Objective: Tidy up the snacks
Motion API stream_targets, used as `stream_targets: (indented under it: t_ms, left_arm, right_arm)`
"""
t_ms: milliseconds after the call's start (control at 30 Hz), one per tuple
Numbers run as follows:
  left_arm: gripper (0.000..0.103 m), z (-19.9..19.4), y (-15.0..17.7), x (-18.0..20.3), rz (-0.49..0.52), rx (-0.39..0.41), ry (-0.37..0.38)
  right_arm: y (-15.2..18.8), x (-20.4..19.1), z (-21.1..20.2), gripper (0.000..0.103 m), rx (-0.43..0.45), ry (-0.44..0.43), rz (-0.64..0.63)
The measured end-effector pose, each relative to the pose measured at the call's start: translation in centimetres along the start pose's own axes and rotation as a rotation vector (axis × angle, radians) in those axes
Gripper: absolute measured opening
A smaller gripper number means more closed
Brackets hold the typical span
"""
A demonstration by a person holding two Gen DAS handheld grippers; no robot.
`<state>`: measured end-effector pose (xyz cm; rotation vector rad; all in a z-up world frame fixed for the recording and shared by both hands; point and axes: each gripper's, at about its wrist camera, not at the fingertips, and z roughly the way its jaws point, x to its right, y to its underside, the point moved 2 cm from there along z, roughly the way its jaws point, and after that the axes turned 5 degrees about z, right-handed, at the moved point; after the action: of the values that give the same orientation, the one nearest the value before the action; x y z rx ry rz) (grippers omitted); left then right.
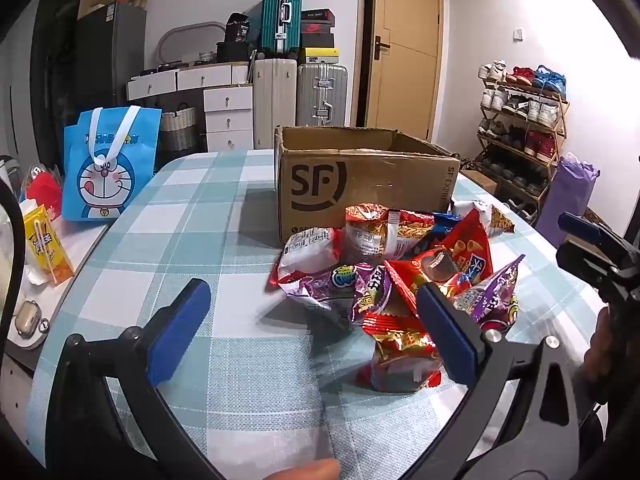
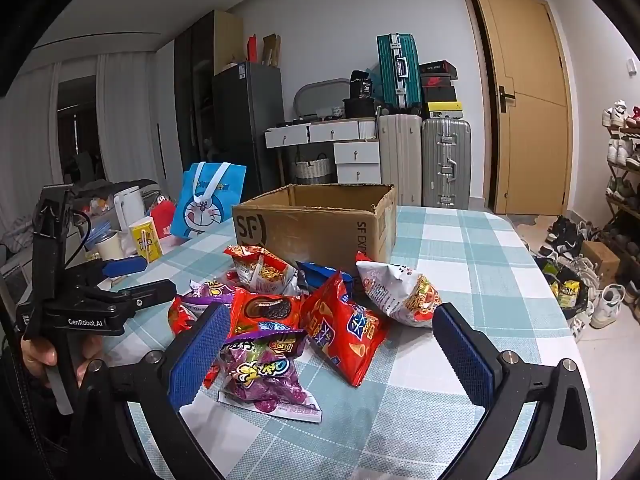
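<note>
From the left wrist camera, the left gripper [image 1: 316, 324] hangs above the checked bench [image 1: 192, 216] with its blue-padded fingers [image 1: 180, 330] spread wide and nothing between them. The right-hand finger overlaps the near edge of the snack pile [image 1: 400, 272], a heap of red, purple and white packets lying just in front of the open cardboard box [image 1: 360, 184] marked SF. A red packet [image 1: 400, 356] sits nearest the camera. At the far right edge the right gripper [image 1: 592, 244] shows from the side; I cannot tell its opening from here. A blue cartoon bag [image 1: 108, 168] stands at the left.

From the right wrist camera, the right gripper [image 2: 328, 348] has its fingers [image 2: 200, 356] wide apart, holding nothing. A purple candy bag [image 2: 260, 372] lies just beside the left-hand finger, with a red biscuit packet [image 2: 266, 312] and a red chip bag [image 2: 344, 332] behind it. A white noodle packet [image 2: 396, 292] rests tilted to the right. The box [image 2: 316, 220] stands behind the pile, its top open.
</note>
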<state>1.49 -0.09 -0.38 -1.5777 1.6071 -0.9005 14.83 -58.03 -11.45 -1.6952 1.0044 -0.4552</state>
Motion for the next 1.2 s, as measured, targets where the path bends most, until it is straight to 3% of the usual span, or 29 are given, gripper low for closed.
stream_targets:
  t_ms: [1200]
  left_arm:
    - [0.102,0.1,0.06,-0.16,0.009,0.006,-0.002]
  right_arm:
    - [0.3,-0.31,0.58,0.103,-0.012,0.004,0.0]
